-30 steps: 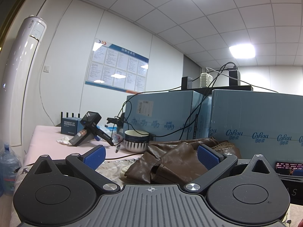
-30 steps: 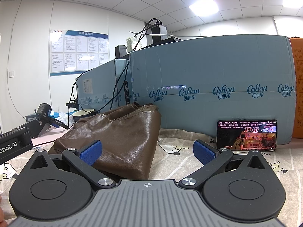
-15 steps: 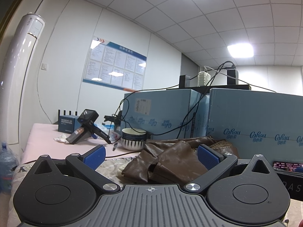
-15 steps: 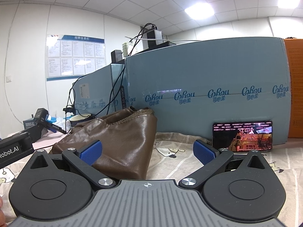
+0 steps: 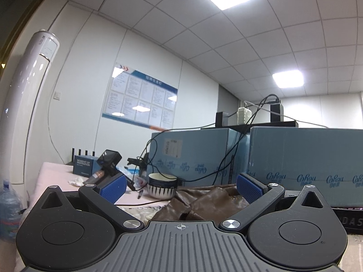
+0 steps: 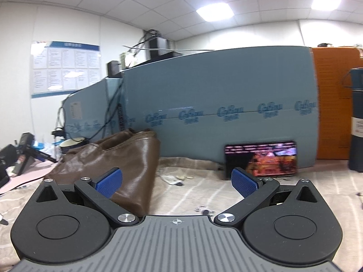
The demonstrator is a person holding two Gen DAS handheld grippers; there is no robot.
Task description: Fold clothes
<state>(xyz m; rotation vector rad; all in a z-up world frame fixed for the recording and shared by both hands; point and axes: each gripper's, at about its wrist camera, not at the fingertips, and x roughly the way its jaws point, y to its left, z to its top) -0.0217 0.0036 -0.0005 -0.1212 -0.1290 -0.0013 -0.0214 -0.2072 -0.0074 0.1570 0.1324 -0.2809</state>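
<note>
Left tongs [image 5: 181, 187]: blue pads spread wide apart, holding nothing, raised above the counter and aimed across it at the brown heap
Right tongs [image 6: 176, 179]: blue pads spread wide apart, holding nothing; the left pad shows in front of the garment's right flank, contact cannot be told
Brown garment [image 6: 118, 161]: shiny leather-like piece, crumpled in a loose mound on the patterned cloth, its top edge rising toward the blue boxes; in the left view it lies low between the two pads [image 5: 204, 205]
Patterned cloth [image 6: 192, 195]: pale sheet with small cartoon prints, spread over the counter under the garment
Blue boxes [image 6: 215, 113]: large cartons printed with a repeated logo, standing right behind the garment; black cables hang down their front
Phone [image 6: 261, 158]: propped upright on its long side against a blue box, screen lit, right of the garment and apart from it
Striped bowl [image 5: 162, 185]: on the pink part of the counter, just left of the garment
Handheld camera [image 5: 106, 167]: black, lying further left, near a small dark box
Orange box [image 6: 329, 102]: right of the blue boxes
</note>
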